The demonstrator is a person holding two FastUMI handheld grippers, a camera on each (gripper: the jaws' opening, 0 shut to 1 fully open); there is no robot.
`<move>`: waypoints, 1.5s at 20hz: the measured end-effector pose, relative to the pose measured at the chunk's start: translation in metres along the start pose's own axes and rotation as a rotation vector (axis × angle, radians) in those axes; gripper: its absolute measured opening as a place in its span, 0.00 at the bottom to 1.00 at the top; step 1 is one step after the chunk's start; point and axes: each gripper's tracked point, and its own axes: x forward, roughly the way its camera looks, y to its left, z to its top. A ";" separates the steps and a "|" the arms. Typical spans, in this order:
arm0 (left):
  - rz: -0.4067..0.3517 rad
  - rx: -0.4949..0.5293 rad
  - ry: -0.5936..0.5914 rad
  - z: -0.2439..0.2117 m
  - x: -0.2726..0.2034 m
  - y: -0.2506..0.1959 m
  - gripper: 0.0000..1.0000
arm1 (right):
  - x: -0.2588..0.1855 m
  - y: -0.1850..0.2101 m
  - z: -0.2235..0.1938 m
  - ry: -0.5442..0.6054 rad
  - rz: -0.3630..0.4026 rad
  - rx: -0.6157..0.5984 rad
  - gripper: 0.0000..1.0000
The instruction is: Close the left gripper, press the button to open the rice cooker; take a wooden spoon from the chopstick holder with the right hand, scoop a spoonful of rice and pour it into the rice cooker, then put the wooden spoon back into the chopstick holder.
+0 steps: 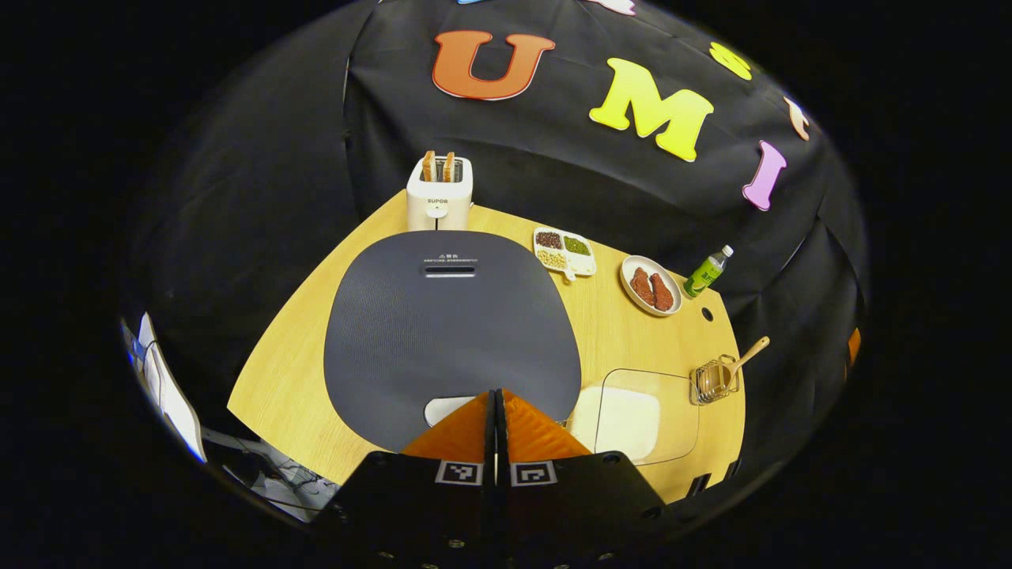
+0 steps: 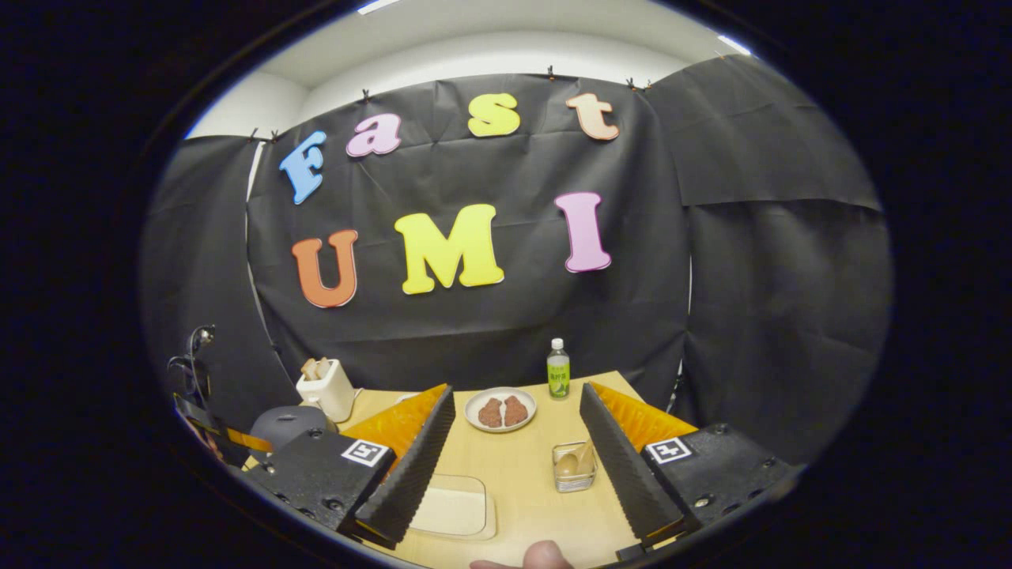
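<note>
I am holding my left gripper (image 1: 496,399) with its two orange fingers (image 1: 458,431) pressed flat together, no gap between them, tips pointing forward and down. I am keeping my right gripper (image 2: 518,431) spread wide, its fingers (image 2: 411,466) standing well apart and angled outward. A fingertip of my hand (image 2: 541,557) is showing at the bottom edge of the right gripper view.

The left gripper (image 1: 496,407) has orange ribbed fingers on black housings, each carrying a white square marker and small screws. The right gripper (image 2: 518,442) has black ridged pads (image 2: 415,462) on orange fingers, with black blocks bearing the same markers and screws.
</note>
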 end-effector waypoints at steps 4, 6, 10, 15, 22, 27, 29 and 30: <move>0.021 -0.013 0.015 -0.005 0.011 0.011 0.00 | -0.002 0.004 -0.010 0.021 0.007 -0.009 1.00; 0.018 -0.022 0.020 -0.010 0.012 0.012 0.00 | -0.003 0.004 -0.010 0.019 0.005 -0.015 0.94; 0.016 -0.066 -0.009 -0.015 0.015 0.014 0.00 | -0.006 0.002 -0.010 0.010 -0.001 -0.011 1.00; 0.007 -0.120 -0.016 -0.018 0.015 0.015 0.00 | -0.012 0.007 -0.011 0.004 0.011 -0.008 0.94; 0.036 -0.054 -0.212 0.029 -0.022 0.008 0.00 | -0.021 -0.006 0.008 -0.052 -0.005 -0.022 1.00; 0.037 0.012 -0.435 0.093 -0.070 -0.004 0.00 | -0.033 -0.017 0.021 -0.083 -0.020 -0.015 1.00; 0.032 0.030 -0.485 0.109 -0.079 -0.009 0.00 | -0.035 -0.022 0.022 -0.085 -0.021 -0.016 0.94; 0.023 0.030 -0.504 0.116 -0.082 -0.013 0.00 | -0.036 -0.024 0.022 -0.082 -0.022 -0.019 1.00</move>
